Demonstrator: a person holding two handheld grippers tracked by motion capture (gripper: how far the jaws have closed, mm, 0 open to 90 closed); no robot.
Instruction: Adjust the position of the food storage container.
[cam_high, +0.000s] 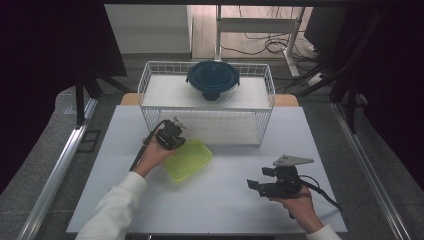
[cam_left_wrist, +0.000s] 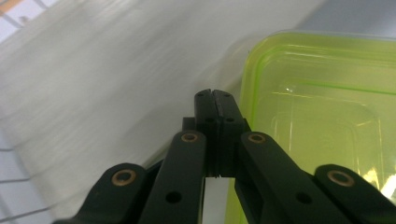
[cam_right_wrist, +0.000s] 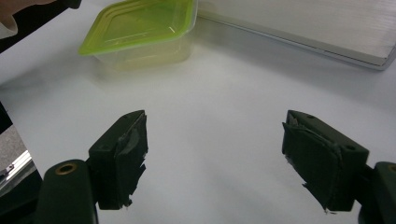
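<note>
So the green-lidded container (cam_high: 188, 159) sits on the white table (cam_high: 225, 200) a bit left of centre, just in front of the wire basket (cam_high: 150, 82), near its front left corner but not touching as far as I can tell. The left gripper (cam_high: 176, 141) is right at the container's far left edge, roughly at its 11 o'clock seen from above, pointing down at the table. In the left gripper view its tips (cam_left_wrist: 214, 100) are pressed flat together with nothing pinched between them, and the lime lid (cam_left_wrist: 322, 112) starts right beside them at about 3 o'clock. Whether the tips actually touch the lid rim, I can't say; it looks super close. The right gripper (cam_high: 256, 186) is well apart from all that, at the container's 4 o'clock, held low over the table by the right hand (cam_high: 300, 202) and pointing left. Its own view shows the two pads (cam_right_wrist: 123, 158) spread wide with only bare table between them, and the container (cam_right_wrist: 140, 32) is up at 11 o'clock from there. A round dark-lidded glass bowl (cam_high: 213, 80) sits on the white board inside the basket at the container's 1 o'clock, toward the back.
</note>
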